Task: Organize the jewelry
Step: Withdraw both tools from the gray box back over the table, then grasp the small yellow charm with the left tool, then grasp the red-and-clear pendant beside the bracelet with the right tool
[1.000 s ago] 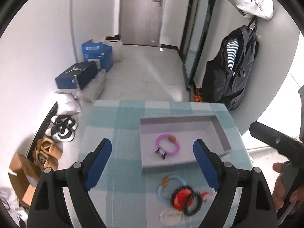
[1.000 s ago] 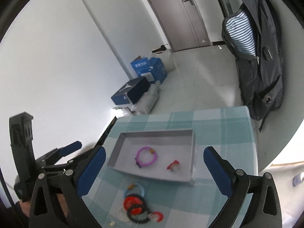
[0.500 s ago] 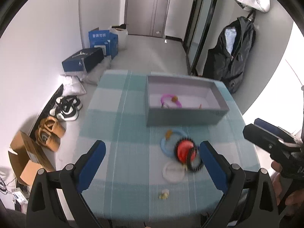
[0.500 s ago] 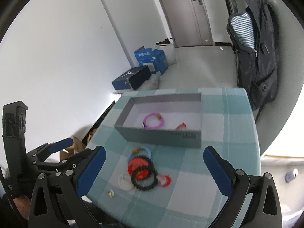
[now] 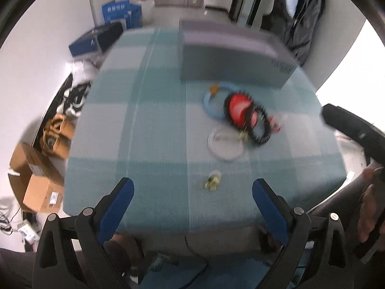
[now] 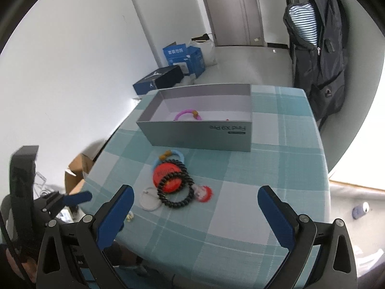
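Table (image 6: 276, 168) under teal-and-white checked cloth, rounded at the near edge. Grey open-topped box (image 6: 204, 137) toward the far side, printed lettering on its near wall; inside, a pink ring bracelet (image 6: 187, 115) with an orange bead, lying on the pale floor of the box. Heap of jewelry on the cloth just in front of the box: light-blue ring bracelet (image 6: 176, 155) with orange bead, nearest the box wall; red disc (image 6: 167, 179) overlapped by two black coiled bands (image 6: 176, 196); clear-white ring (image 6: 150, 198) at the left of the heap; small red piece (image 6: 204, 193) at its right. Apart from the heap, near the table's front edge, one small yellowish item (image 5: 213, 180), perhaps an earring, too blurred in the left view to identify. Left gripper (image 5: 191, 200) held above the near edge, blue-padded fingers spread wide, nothing between them. Right gripper (image 6: 193, 204) likewise spread wide and holding nothing, hovering over the front of the table on the near side of the heap. Room: white walls, grey floor, closed door (image 6: 237, 9) at the far end; blue cartons (image 6: 184, 56) and a dark-blue shoebox (image 6: 158, 79) against the left wall; brown cardboard box (image 5: 36, 180) and shoes (image 5: 72, 96) on the floor left of the table; dark backpack (image 6: 317, 48) with striped fabric showing, hanging at right.
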The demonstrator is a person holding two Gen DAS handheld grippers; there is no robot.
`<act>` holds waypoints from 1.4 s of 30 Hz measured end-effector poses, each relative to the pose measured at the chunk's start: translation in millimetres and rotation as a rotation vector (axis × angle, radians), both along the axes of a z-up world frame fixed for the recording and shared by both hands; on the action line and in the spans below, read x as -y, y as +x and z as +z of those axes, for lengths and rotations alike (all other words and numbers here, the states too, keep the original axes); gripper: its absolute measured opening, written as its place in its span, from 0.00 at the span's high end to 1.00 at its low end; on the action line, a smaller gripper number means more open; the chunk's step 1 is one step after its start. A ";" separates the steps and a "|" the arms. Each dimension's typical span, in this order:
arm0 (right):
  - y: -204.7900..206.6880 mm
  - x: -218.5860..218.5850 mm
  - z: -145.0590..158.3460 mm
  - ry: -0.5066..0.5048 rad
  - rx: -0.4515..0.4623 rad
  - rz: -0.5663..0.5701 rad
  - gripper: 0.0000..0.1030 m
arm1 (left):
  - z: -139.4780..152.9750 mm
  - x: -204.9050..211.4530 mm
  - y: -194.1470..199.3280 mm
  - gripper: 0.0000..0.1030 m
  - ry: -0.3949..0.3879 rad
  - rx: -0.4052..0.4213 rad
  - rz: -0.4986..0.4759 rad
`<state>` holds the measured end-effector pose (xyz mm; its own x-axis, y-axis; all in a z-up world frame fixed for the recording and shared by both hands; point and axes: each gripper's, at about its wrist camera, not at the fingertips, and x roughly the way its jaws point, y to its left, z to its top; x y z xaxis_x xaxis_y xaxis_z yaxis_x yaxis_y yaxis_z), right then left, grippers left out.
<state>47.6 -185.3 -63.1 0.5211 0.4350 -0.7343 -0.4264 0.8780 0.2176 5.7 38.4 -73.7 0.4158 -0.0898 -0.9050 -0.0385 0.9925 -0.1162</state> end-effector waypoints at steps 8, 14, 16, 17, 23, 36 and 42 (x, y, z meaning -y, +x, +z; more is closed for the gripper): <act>2.9 6.0 -3.9 -0.001 -0.032 -0.012 0.00 | -8.0 2.3 9.5 0.22 -0.036 -0.040 -0.016; 2.8 5.7 -6.2 0.003 -0.047 -0.006 0.00 | -10.1 15.1 4.1 0.38 0.042 -0.026 -0.077; 3.2 4.9 -6.5 -0.003 -0.047 -0.005 0.00 | -11.3 17.9 1.7 0.54 0.076 -0.018 -0.090; 3.5 4.9 -6.7 -0.006 -0.048 -0.008 0.00 | -10.8 19.0 1.0 0.59 0.094 -0.014 -0.094; 5.1 3.5 -12.3 -0.042 -0.060 -0.013 0.00 | -11.4 15.6 -0.4 0.92 0.073 -0.018 -0.108; 14.4 0.5 -27.9 -0.035 -0.132 -0.013 0.16 | 11.7 3.3 2.9 0.92 -0.094 0.029 -0.065; 20.0 -5.2 -38.0 -0.003 -0.182 0.009 0.39 | 17.2 -11.9 2.3 0.92 -0.184 0.038 -0.020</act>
<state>67.6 -180.1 -101.1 0.3756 0.4366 -0.8175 -0.3881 0.8751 0.2891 8.0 50.3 -56.5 0.4456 -0.2615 -0.8562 -0.0108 0.9548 -0.2972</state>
